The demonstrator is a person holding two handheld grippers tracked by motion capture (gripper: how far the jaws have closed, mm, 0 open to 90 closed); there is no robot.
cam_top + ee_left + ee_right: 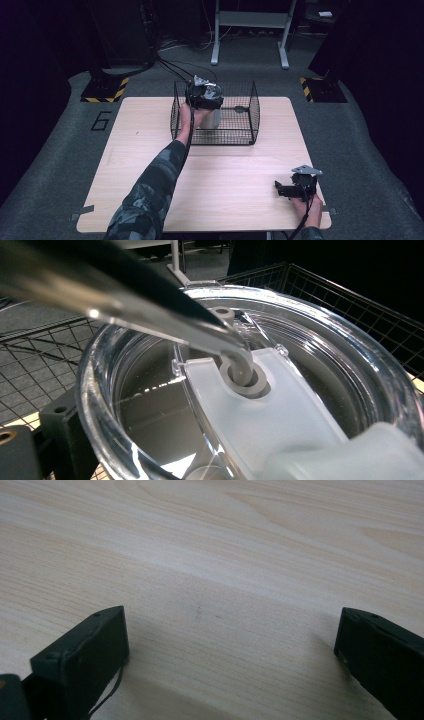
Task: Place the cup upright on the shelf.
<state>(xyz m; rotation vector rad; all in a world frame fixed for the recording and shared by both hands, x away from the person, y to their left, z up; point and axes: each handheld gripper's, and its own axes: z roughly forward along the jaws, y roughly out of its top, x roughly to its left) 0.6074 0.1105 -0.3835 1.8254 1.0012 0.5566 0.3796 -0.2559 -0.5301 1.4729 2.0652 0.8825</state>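
A pale tumbler (pixel 212 119) stands inside a black wire basket (pixel 251 117) at the far middle of the wooden table (pixel 150 155). My left gripper (pixel 202 95) sits on top of it and appears shut on it. In the left gripper view its clear lid (pixel 300 405) is very close. A metal straw (pixel 150 305) runs down into a grey ring (pixel 246 377) in the lid. One black finger (pixel 57 437) presses at the lid's rim; the other is hidden. My right gripper (pixel 295 190) rests open near the front right edge, with bare wood between its fingers (pixel 85 650).
The basket's walls (pixel 350 305) rise around the tumbler on all sides. Beyond the table stand a grey metal frame (pixel 250 20) and two yellow-and-black striped bases (pixel 105 90) on the carpet. Cables (pixel 172 65) trail across the floor behind the basket.
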